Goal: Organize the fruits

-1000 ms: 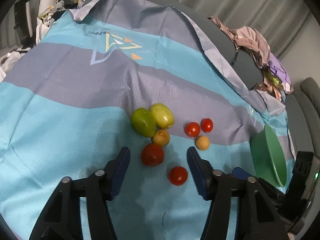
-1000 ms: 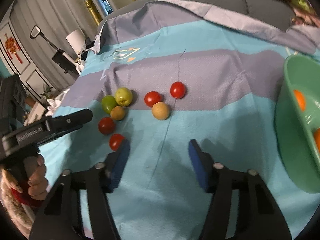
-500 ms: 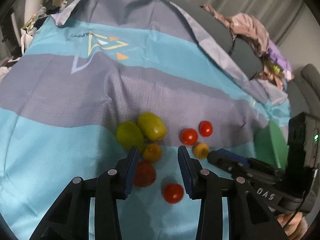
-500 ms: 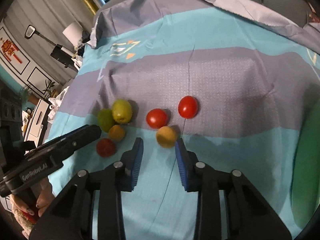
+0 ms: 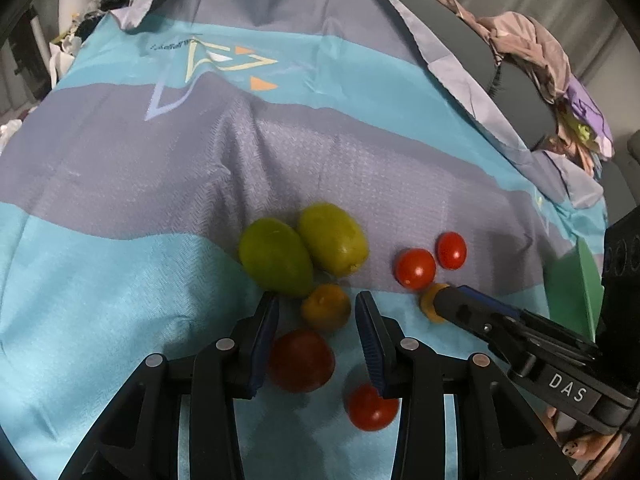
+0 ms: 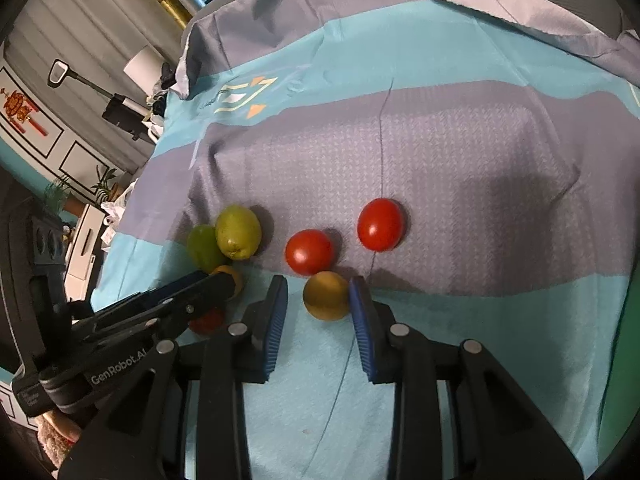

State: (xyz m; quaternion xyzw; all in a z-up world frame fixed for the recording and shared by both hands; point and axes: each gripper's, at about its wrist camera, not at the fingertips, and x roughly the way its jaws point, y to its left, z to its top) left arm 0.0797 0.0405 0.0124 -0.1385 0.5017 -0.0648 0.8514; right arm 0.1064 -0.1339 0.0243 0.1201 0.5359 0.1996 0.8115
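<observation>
Fruits lie on a blue and grey cloth (image 5: 120, 280). My left gripper (image 5: 316, 304) is open, its fingertips on either side of a small orange fruit (image 5: 326, 307), with gaps on both sides. Two green fruits (image 5: 276, 256) (image 5: 333, 238) lie just beyond it; a large red fruit (image 5: 301, 360) and a small red tomato (image 5: 370, 408) lie under the fingers. My right gripper (image 6: 318, 294) is open around a yellow-orange fruit (image 6: 326, 295), its right pad touching it. Two red tomatoes (image 6: 309, 251) (image 6: 380, 224) lie beyond.
A green bowl (image 5: 588, 292) sits at the right edge of the cloth; it also shows in the right wrist view (image 6: 624, 340). Crumpled clothes (image 5: 532, 52) lie on the grey sofa behind. Furniture and a lamp (image 6: 140, 64) stand at the left.
Both grippers moved forward and down to the fruits and narrowed. The left one now straddles the small orange fruit, the right one the yellow-orange fruit.
</observation>
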